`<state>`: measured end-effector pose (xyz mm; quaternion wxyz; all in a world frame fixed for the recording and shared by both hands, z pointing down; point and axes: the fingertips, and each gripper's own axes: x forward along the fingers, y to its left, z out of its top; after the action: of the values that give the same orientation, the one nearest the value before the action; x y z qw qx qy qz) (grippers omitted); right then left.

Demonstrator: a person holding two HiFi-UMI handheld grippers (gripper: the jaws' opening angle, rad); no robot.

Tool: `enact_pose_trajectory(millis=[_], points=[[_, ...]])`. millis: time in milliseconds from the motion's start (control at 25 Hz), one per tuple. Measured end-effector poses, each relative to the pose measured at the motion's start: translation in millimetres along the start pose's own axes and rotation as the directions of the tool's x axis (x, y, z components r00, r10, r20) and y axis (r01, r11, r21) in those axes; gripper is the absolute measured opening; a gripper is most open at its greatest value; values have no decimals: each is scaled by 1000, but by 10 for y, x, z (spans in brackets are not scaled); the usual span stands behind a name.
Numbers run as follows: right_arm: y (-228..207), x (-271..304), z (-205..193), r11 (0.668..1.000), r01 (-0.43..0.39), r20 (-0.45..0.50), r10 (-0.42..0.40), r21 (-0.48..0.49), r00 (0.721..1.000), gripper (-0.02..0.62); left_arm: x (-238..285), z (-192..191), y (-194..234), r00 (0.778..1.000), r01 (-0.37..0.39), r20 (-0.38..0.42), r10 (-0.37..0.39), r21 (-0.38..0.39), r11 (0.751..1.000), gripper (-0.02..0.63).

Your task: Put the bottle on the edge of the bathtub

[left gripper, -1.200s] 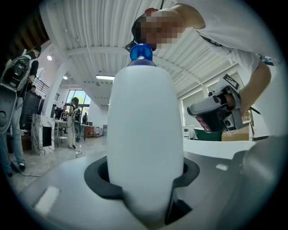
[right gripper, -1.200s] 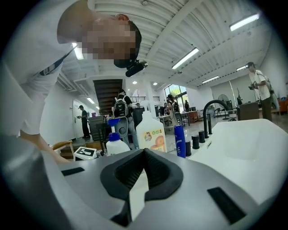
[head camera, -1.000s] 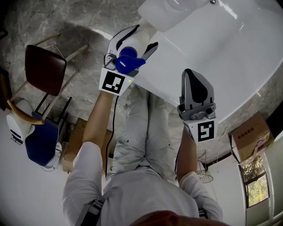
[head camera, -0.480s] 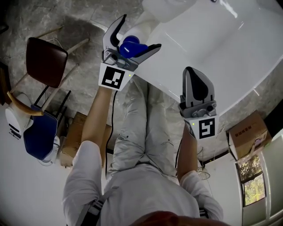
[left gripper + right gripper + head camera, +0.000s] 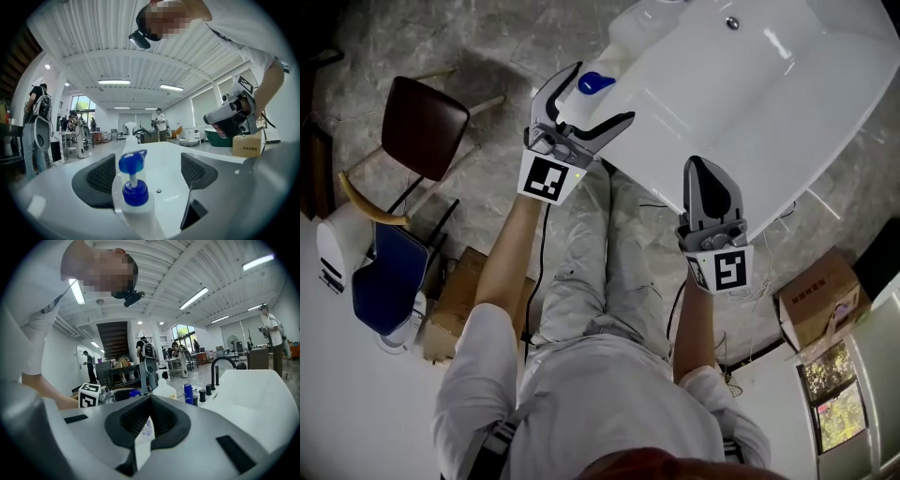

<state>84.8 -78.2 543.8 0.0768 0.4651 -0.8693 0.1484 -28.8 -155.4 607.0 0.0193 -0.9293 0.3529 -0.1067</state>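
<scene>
The bottle (image 5: 595,82), clear with a blue pump top, stands upright on the white bathtub's rim (image 5: 656,159). My left gripper (image 5: 598,96) is open just above and behind it. In the left gripper view the bottle (image 5: 134,190) sits between the dark pads (image 5: 96,180) of my left gripper (image 5: 147,178), which do not touch it. The jaws have just been closing a little after opening wide. My right gripper (image 5: 705,169) hangs shut and empty over the tub's near edge. In the right gripper view its fingertips (image 5: 149,399) meet.
A large white jug (image 5: 636,22) stands on the rim beyond the bottle. The tub's drain (image 5: 731,22) shows inside. On the floor are a brown-seated chair (image 5: 422,127), a blue-and-white seat (image 5: 384,291) and cardboard boxes (image 5: 455,300) (image 5: 816,305). A black tap (image 5: 218,366) rises at the tub's far end.
The left jaws opened off the bottle's pump top and drew back from it. Both grippers rose. The bottle stays standing on the tub's rim.
</scene>
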Motion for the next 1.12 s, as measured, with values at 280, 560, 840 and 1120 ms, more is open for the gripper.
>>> enact_pose_trajectory(millis=[280, 560, 840, 1120], points=[[200, -390, 577, 1000, -9, 36, 9, -6, 999, 2, -200, 743, -170, 1000, 21, 11, -21, 46, 999, 364], [369, -749, 1239, 999, -17, 95, 22, -47, 995, 2, -434, 1599, -250, 998, 19, 63, -24, 91, 996, 187], [580, -1083, 1966, 994, -37, 158, 53, -102, 986, 2, -762, 2455, -328, 991, -12, 134, 0, 85, 996, 32], [880, -1251, 2542, 986, -72, 226, 106, -152, 968, 2, -1065, 3007, -520, 992, -13, 127, 13, -2, 1000, -3]])
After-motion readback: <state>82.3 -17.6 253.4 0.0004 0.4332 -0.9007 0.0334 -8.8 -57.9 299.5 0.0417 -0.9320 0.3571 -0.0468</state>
